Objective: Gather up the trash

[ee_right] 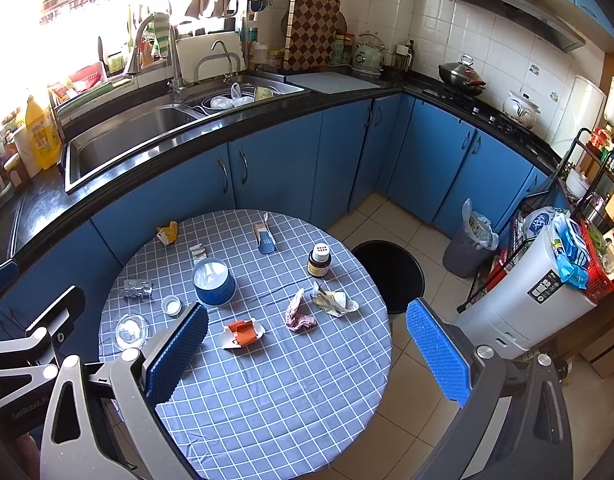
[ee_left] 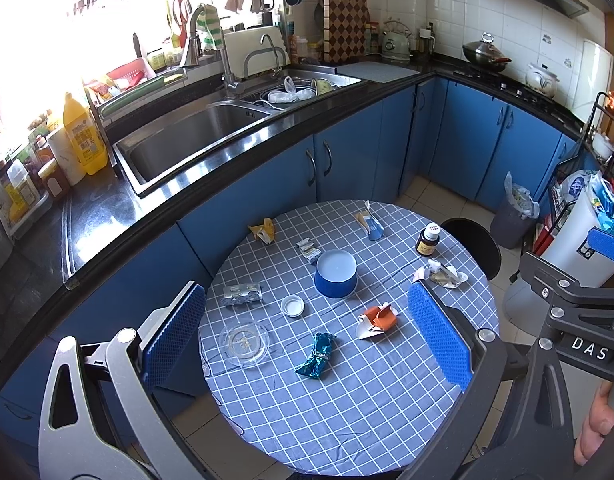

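Hovering above a round checked table [ee_left: 347, 420], both grippers are held with jaws wide and nothing between them.

Crumpled trash is seen scattered over the cloth: a teal wrapper [ee_left: 317, 356] at lower centre of the left view, an orange-and-white carton [ee_left: 377, 320] right of it, a yellow scrap [ee_left: 263, 231] and a blue carton [ee_left: 370, 222] near the far rim, white paper [ee_left: 441, 274] by the right edge. In the right view a pink wad [ee_right: 299, 314] lies centre. The left gripper [ee_left: 307, 340] and right gripper [ee_right: 307, 360] are kept apart from everything; bare cloth is left along the near rim.
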Demonstrator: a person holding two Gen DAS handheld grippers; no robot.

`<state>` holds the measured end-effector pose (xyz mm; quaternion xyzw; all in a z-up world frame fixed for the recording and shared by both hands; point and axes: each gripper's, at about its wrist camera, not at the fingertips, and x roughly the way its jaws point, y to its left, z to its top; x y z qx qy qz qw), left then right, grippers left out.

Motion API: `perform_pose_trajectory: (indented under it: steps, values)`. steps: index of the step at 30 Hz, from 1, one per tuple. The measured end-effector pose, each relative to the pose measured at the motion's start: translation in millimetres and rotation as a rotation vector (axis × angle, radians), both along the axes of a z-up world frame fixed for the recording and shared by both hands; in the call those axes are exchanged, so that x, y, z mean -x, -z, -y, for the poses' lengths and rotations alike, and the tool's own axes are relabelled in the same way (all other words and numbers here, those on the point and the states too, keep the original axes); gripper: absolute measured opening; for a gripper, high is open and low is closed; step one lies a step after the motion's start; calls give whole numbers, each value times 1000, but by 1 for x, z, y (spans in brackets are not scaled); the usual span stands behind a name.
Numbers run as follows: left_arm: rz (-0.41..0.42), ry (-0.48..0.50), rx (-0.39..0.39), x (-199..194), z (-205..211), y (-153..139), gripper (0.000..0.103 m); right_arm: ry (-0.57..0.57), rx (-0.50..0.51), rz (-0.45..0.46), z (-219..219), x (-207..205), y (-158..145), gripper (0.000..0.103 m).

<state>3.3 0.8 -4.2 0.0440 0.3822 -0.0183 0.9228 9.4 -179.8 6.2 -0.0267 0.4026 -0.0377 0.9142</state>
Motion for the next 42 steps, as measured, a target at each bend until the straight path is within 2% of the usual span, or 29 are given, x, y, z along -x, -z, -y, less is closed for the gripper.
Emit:
perform_pose_trajectory:
  steps: [10,19,27,36,42]
  values:
    - [-25,22,28,-9,-5,17,100,3,-9,-17,-2,-4,15,97]
    - [-82,-2,41,-27,-8,62,99,-11,-14,-21,-12,-24,47,97]
    - [-114,-27,53,-48,-8,118,99,-7,6,-69,-17,-55,100,97]
    - [-66,-62,94,-61,-18,187,99,-6,36,-131,-13,-85,182,97]
    - [-106,-48,67,-59,-9,227,90,-55,4,-103,-13,-77,219,96]
